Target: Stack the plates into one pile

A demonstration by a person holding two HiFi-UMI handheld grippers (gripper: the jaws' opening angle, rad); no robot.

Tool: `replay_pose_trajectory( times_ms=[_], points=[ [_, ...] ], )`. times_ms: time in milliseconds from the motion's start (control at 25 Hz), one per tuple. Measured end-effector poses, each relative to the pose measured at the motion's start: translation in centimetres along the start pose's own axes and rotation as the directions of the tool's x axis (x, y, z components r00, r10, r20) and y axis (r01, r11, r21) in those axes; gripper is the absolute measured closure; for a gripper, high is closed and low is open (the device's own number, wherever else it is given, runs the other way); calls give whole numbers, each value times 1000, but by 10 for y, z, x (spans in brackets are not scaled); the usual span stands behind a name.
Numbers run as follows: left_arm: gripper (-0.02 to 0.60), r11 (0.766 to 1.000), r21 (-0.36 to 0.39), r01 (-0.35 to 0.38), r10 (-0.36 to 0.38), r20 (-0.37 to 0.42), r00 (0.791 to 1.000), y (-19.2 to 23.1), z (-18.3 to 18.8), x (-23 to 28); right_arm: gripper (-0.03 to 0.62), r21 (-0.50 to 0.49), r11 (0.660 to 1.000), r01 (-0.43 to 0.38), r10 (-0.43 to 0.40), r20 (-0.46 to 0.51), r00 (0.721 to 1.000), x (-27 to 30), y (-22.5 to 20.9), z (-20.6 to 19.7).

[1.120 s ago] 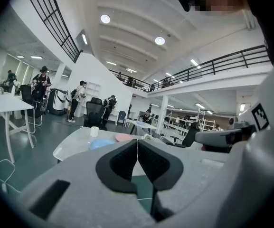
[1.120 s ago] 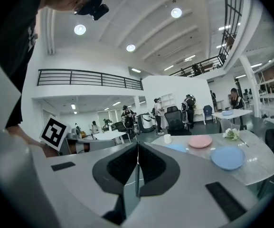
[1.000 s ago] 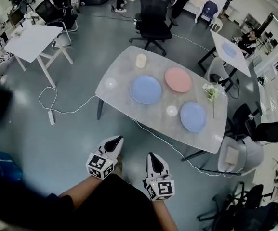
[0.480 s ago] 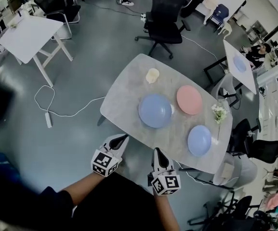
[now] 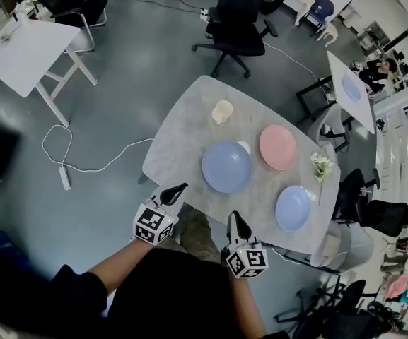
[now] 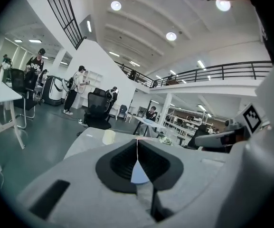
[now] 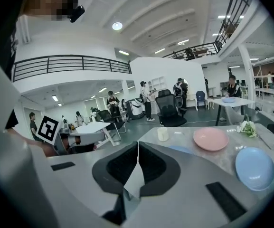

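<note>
Left tool (image 5: 178, 188) and right tool (image 5: 236, 219) were clenched, empty, near surface (image 5: 179, 143) edge. Large blue plate (image 5: 226, 167), pink plate (image 5: 278, 147), small blue plate (image 5: 293, 207) lay apart.

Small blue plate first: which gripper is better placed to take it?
Right, likely. The right gripper is at the near edge of the table, on the side of the small blue plate; the left gripper is farther off, nearer the large blue plate. Both are shut, empty.

A black chair (image 5: 235, 16) and white table (image 5: 20, 54) stand on grey floor (image 5: 119, 97).
</note>
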State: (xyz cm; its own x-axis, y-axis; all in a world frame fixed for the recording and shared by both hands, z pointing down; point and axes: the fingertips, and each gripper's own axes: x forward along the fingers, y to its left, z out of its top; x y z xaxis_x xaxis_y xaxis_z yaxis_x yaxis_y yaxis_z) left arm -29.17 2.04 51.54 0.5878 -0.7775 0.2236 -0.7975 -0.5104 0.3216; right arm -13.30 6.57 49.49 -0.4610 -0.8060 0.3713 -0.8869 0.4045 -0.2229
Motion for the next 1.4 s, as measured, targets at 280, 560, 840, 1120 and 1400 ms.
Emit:
replay_pose_trajectory(
  times_ms=[280, 560, 840, 1120, 1400],
  points=[
    [561, 998, -42, -44, 41, -78, 996, 24, -27, 42, 580, 17, 997, 81, -80, -64, 995, 38, -62, -17],
    [561, 996, -59, -71, 55, -241, 969, 41, -63, 108, 580, 81, 987, 139, -122, -185, 975, 74, -142, -46],
    [496, 993, -33, -117, 96, -383, 919, 65, -107, 171, 579, 156, 970, 185, -127, -324, 938, 108, -200, -98],
    [448, 977, -66, -205, 144, -507, 850, 90, -149, 216, 554, 186, 955, 230, -136, -413, 900, 140, -253, -129],
    [436, 960, -113, -255, 139, -599, 788, 102, -183, 235, 529, 211, 948, 236, -112, -474, 873, 165, -284, -152]
  ],
)
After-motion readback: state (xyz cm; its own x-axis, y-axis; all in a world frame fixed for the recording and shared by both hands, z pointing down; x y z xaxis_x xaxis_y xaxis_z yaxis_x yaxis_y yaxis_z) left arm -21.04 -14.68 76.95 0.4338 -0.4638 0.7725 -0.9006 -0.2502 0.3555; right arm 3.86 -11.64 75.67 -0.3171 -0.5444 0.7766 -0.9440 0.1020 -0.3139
